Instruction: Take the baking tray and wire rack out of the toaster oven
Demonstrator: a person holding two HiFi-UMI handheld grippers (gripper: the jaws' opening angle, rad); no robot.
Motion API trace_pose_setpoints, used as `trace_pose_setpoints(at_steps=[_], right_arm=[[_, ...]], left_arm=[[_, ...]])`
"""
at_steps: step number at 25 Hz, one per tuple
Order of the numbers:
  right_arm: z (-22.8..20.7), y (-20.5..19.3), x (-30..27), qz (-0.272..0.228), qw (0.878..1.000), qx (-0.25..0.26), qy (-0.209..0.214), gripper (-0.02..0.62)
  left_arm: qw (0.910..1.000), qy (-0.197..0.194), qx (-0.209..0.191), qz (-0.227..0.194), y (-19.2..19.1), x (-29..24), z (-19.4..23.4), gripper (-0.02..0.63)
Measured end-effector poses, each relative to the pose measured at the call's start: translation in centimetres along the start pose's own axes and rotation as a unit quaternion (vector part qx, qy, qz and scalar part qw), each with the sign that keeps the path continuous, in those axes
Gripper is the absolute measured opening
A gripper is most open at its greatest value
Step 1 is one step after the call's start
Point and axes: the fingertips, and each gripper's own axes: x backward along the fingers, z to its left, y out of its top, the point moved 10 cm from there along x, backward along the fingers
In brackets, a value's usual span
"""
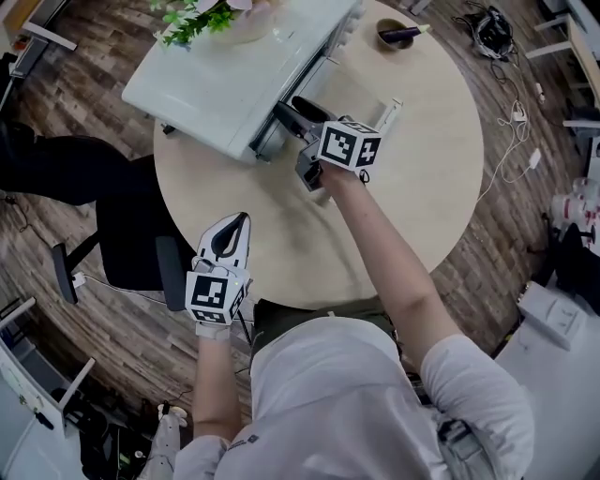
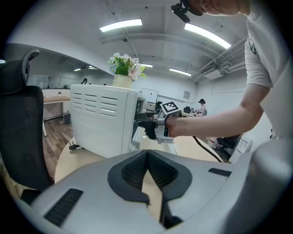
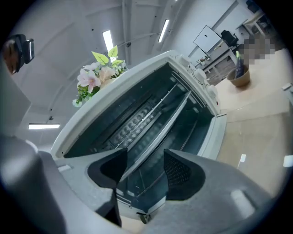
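A white toaster oven point(image 1: 211, 89) stands at the back left of the round table point(image 1: 412, 197), its door point(image 1: 380, 112) folded down. My right gripper point(image 1: 295, 112) is at the oven's mouth, jaws open. In the right gripper view the dark cavity point(image 3: 137, 114) fills the picture. A baking tray's pale rim point(image 3: 158, 137) runs slantwise across the gap between the right gripper's point(image 3: 144, 160) pads, and the thin wires of the rack point(image 3: 153, 107) show above it. No pad presses on either. My left gripper point(image 1: 236, 225) hovers over the table's near left edge, shut and empty.
A vase of flowers point(image 1: 202, 19) sits on the oven's top. A small bowl point(image 1: 398, 35) with a dark utensil lies at the table's far side. A black office chair point(image 1: 141, 244) stands close to the table's left edge, by my left gripper.
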Motion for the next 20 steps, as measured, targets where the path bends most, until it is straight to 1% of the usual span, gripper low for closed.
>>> trace_pose_setpoints(at_steps=[5, 11, 15, 17, 20], right_arm=[[-0.9, 0.2, -2.1, -0.003, 1.000, -0.031, 0.003, 0.233], [-1.1, 0.0, -4.3, 0.016, 0.999, -0.034, 0.002, 0.233], [-1.1, -0.1, -5.1, 0.017, 0.999, -0.036, 0.004, 0.232], [-1.1, -0.1, -5.4, 0.017, 0.999, -0.035, 0.008, 0.210], [-0.9, -0.1, -5.2, 0.020, 0.999, -0.033, 0.004, 0.201]], left_arm=[[0.9999, 0.006, 0.007, 0.010, -0.5, -0.3, 0.0, -0.003], [0.9993, 0.018, 0.018, 0.027, -1.5, 0.2, -0.1, -0.003], [0.9989, 0.023, 0.025, 0.034, -1.7, 0.5, -0.3, -0.004], [0.9988, 0.024, 0.026, 0.034, -1.7, 0.8, -0.3, -0.003], [0.9985, 0.028, 0.028, 0.038, -2.0, 1.2, -0.3, -0.003]])
